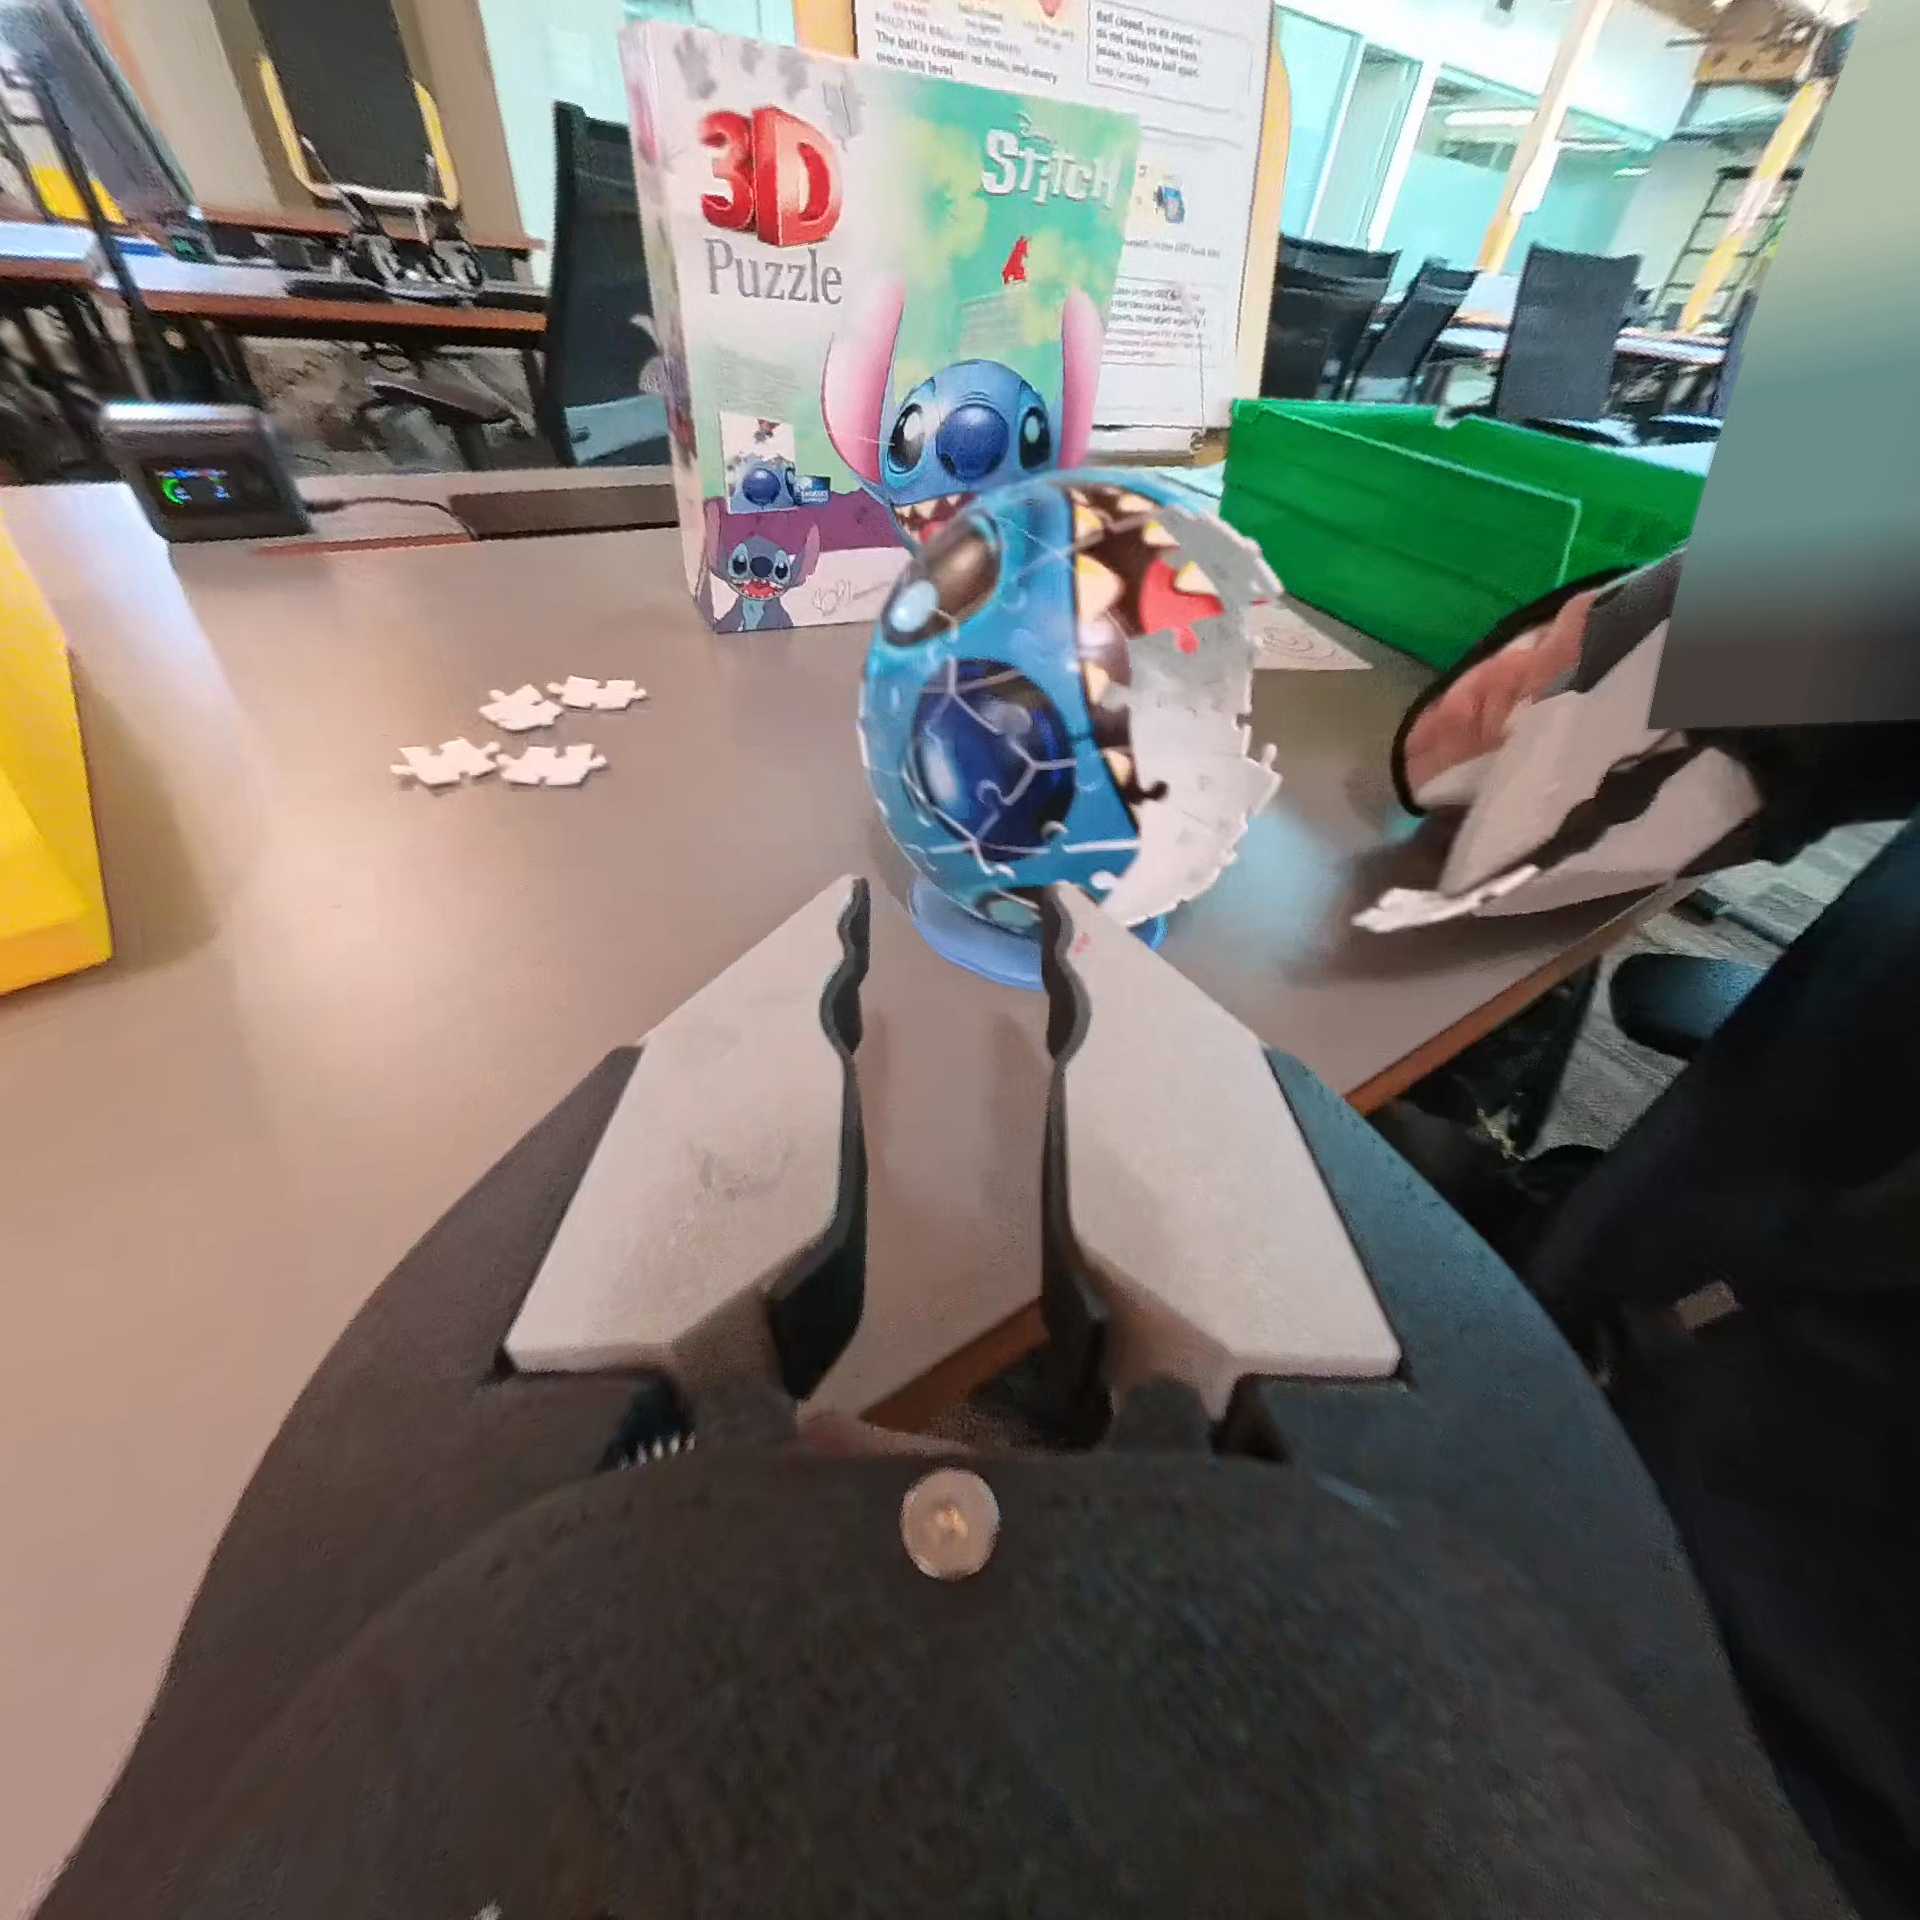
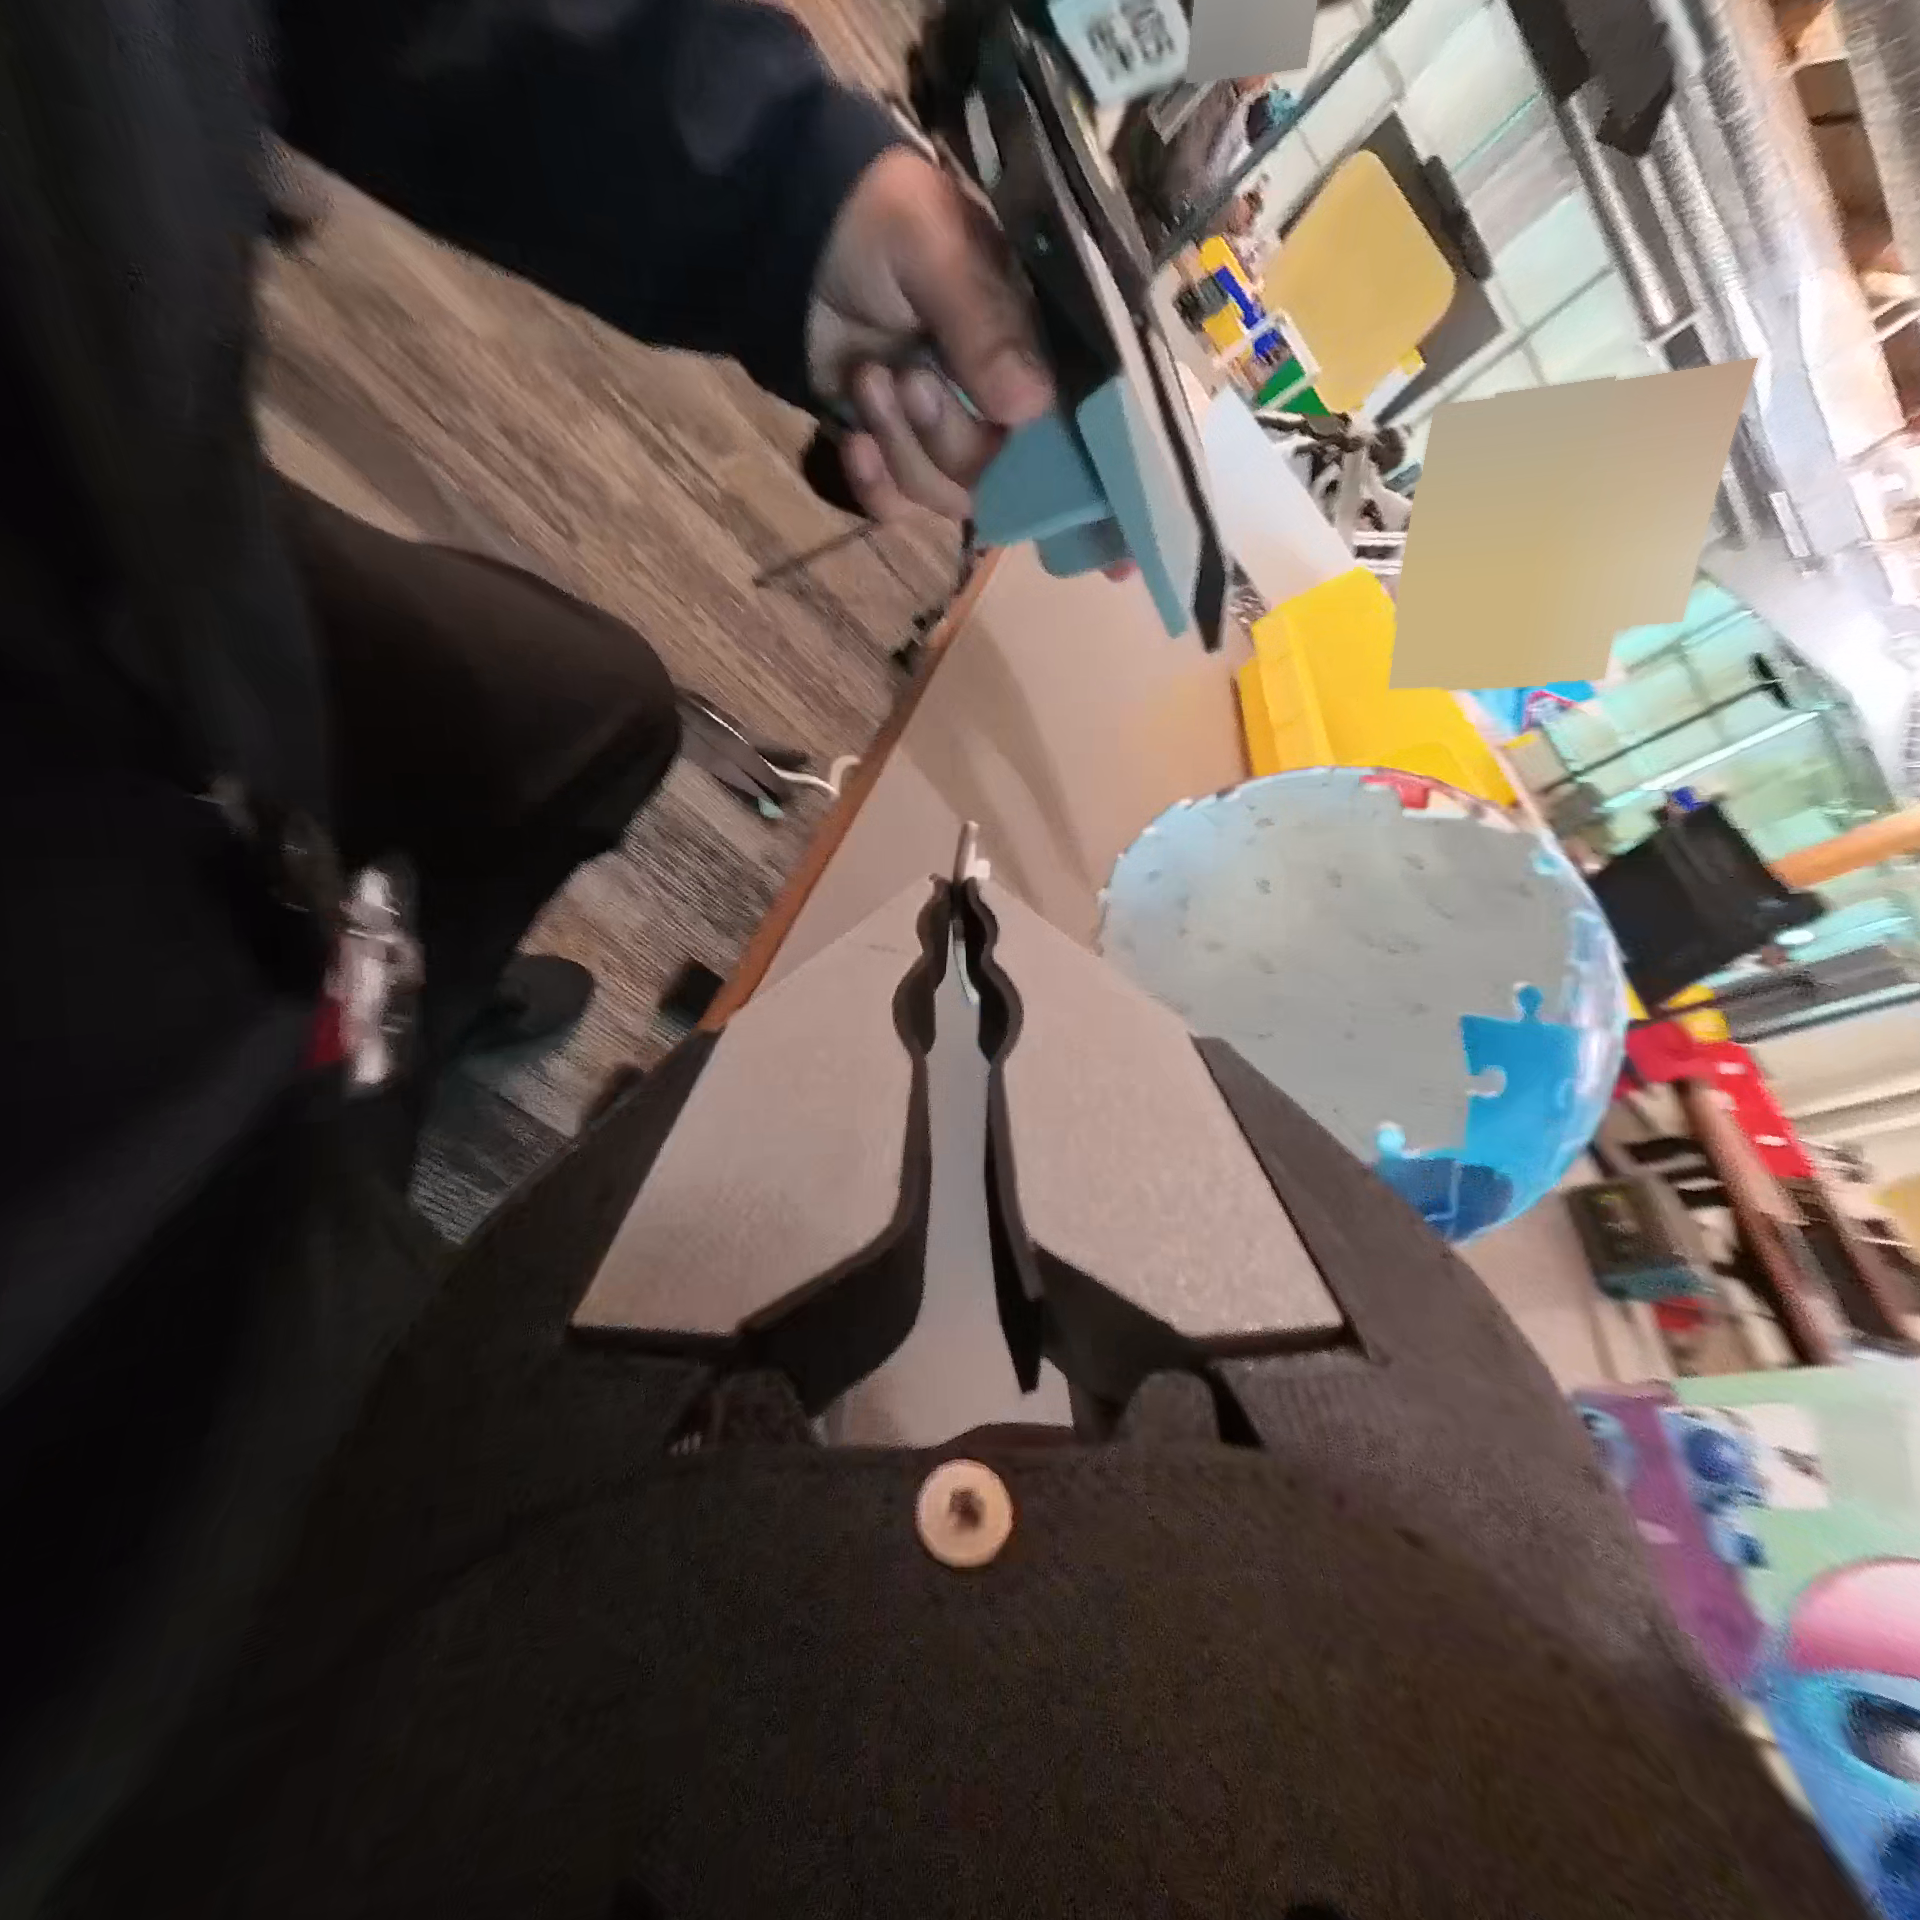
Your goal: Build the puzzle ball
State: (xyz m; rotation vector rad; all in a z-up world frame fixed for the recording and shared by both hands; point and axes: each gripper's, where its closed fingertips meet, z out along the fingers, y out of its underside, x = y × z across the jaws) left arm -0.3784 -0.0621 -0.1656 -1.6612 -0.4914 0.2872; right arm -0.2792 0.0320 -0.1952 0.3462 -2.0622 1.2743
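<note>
The left hand-held gripper [image 1: 956, 925] fills the lower half of the left wrist view, released, its fingers apart with nothing between them, tips just short of the ball [image 1: 1023, 707]. The ball stands at frame centre on a round blue stand [image 1: 977, 951] on the grey bench [image 1: 416, 935]. It is part built: the printed blue side faces left, and the open right side shows the grey inner faces of the pieces.

Behind it, upper centre, stands the puzzle box [image 1: 831, 343], printed with a blue cartoon creature and large lettering. Four loose pieces [image 1: 520, 732] lie white side up at left centre, well apart from the ball. A green bin [image 1: 1455, 509] sits at upper right, a yellow bin [image 1: 42, 790] at the left edge.

In the right wrist view the right hand-held gripper [image 2: 964, 894], at frame centre, is clenched on a thin white piece [image 2: 966, 847] whose edge pokes past the tips. The ball [image 2: 1371, 987] lies just right of it, grey inside showing. The person's hand [image 2: 925, 364] grips the other tool at upper centre.
</note>
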